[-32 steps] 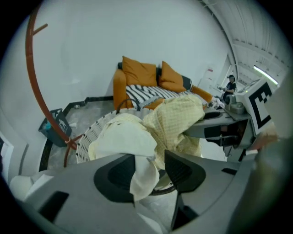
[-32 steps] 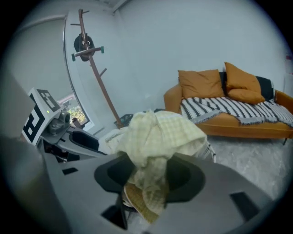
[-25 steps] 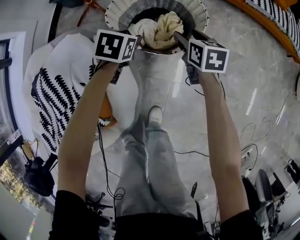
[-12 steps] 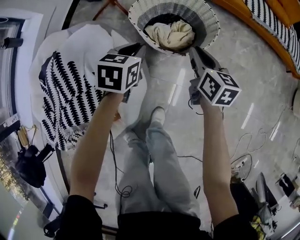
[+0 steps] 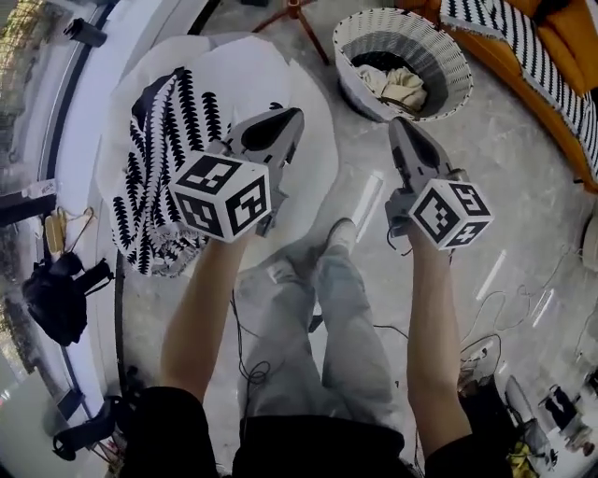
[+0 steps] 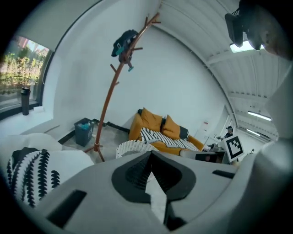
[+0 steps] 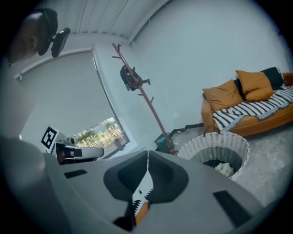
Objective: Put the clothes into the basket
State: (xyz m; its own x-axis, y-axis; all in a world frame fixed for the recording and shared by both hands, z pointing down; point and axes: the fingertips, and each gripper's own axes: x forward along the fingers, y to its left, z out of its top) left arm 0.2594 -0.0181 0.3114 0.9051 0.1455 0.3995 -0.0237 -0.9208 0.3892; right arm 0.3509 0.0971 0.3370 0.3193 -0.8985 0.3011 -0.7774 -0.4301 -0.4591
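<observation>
Clothes (image 5: pixel 400 86) already lie bunched at the bottom of the white woven basket (image 5: pixel 448 53). It stands on the grey floor (image 5: pixel 523 215) at the upper right of the head view. A leaf-print garment (image 5: pixel 154 177) lies spread on the white round surface (image 5: pixel 271 75) at the left, well apart from the basket. Between the two, the foot of a brown coat stand (image 5: pixel 297 11) rests on the floor near the basket's rim. An orange sofa (image 5: pixel 572 21) with a striped throw (image 5: pixel 509 33) runs behind the basket. The person's grey-trousered legs (image 5: pixel 318 317) and one pale shoe (image 5: pixel 338 233) show below the claws. Thin cables (image 5: pixel 250 372) trail over the floor beside the legs, and a black bag (image 5: pixel 56 299) sits at the far left edge.

The left claw (image 5: pixel 285 126) hangs over the surface beside the garment, and the right claw (image 5: pixel 400 135) hangs over the floor near the basket. Each has just been closing its jaws. Both pairs now meet pad to pad with nothing between them.

The clothes in the basket are cream and off-white, crumpled into a soft heap against the dark inside. The garment on the surface is white with rows of black fern-like leaves, and it is rumpled along its lower edge
</observation>
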